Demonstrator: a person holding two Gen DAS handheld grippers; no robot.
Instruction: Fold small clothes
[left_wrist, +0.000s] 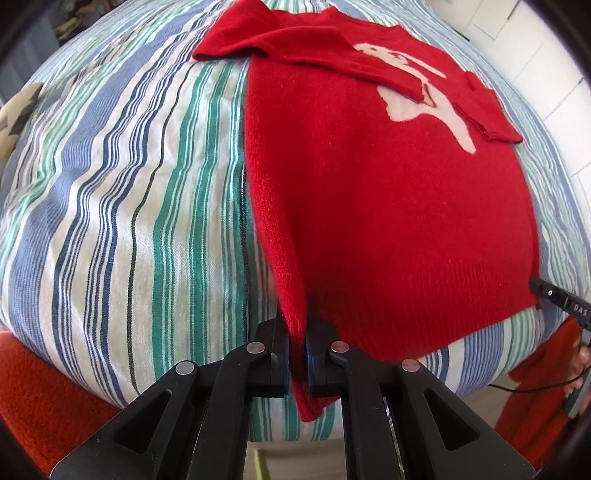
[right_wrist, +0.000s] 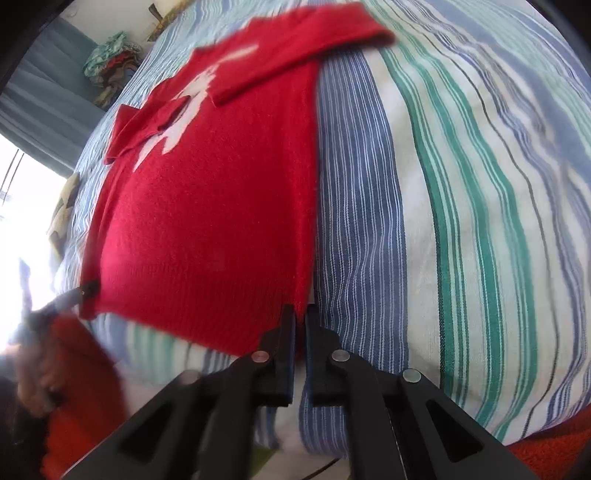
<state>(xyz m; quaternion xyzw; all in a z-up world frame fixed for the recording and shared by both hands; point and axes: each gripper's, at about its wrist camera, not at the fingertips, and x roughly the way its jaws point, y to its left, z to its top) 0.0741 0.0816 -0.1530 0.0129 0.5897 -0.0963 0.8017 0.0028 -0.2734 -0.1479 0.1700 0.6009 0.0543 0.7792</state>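
Note:
A small red sweater (left_wrist: 388, 192) with a pale animal figure on its chest lies on a striped bedspread (left_wrist: 122, 206), both sleeves folded in over the chest. My left gripper (left_wrist: 298, 332) is shut on the sweater's near left hem corner, which hangs between the fingers. In the right wrist view the sweater (right_wrist: 207, 221) lies to the left, and my right gripper (right_wrist: 300, 321) is shut on its near right hem corner. The right gripper also shows in the left wrist view (left_wrist: 554, 295), and the left gripper in the right wrist view (right_wrist: 79, 293).
The bedspread (right_wrist: 461, 221) covers a rounded bed whose near edge is just below the hem. An orange-red blanket (left_wrist: 44, 391) lies under it. A patterned cushion (left_wrist: 18, 114) sits far left. A pile of clothes (right_wrist: 110, 62) lies beyond the bed.

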